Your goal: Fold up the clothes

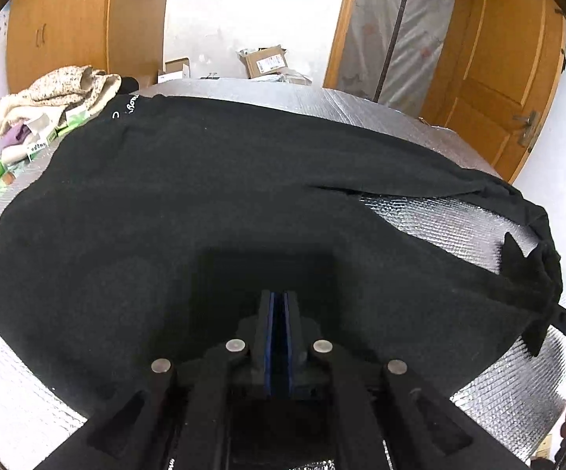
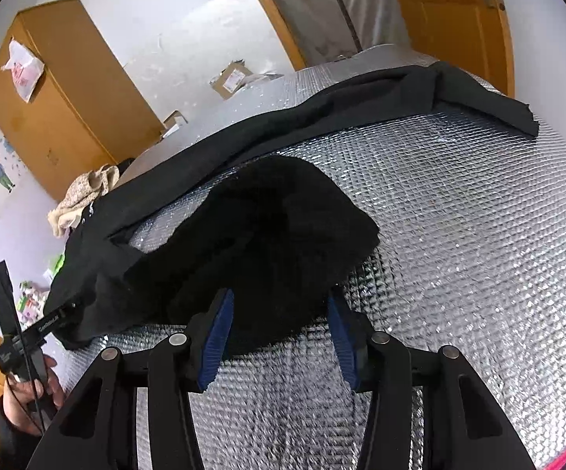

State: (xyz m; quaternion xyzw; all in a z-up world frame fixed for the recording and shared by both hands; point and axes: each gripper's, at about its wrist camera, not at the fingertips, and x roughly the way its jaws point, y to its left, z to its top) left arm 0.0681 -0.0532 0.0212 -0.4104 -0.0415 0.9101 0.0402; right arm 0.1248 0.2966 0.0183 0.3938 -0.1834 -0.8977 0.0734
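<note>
We see a counter (image 1: pixel 420 215) covered in silver quilted foil, and across most of it lies a black garment (image 1: pixel 204 203), spread flat with white lettering near its far left edge. In the right wrist view the same garment (image 2: pixel 267 243) has two long parts: one runs along the far side of the counter (image 2: pixel 479 235) to the right corner, and the nearer one is bunched into a mound just ahead of our right gripper (image 2: pixel 279 329). That gripper's jaws stand wide, their blue pads on either side of the mound's near edge, and we cannot tell whether they touch the cloth. Our left gripper (image 1: pixel 281 305) hovers low over the garment's near side with its jaws pressed nearly together; whether any cloth is caught between the blue pads we cannot tell. In the right wrist view our left hand (image 2: pixel 32 395) shows at the lower left, holding that gripper's handle beside the garment's edge. At the far left corner of the counter sits a heap of beige knit cloth (image 1: pixel 59 94), with small green and white packets (image 1: pixel 4 164) just beside it. Behind stand a wooden wardrobe (image 1: pixel 79 19), a wooden door (image 1: pixel 510 70) and a cardboard box (image 1: pixel 265 60) by the wall.
</note>
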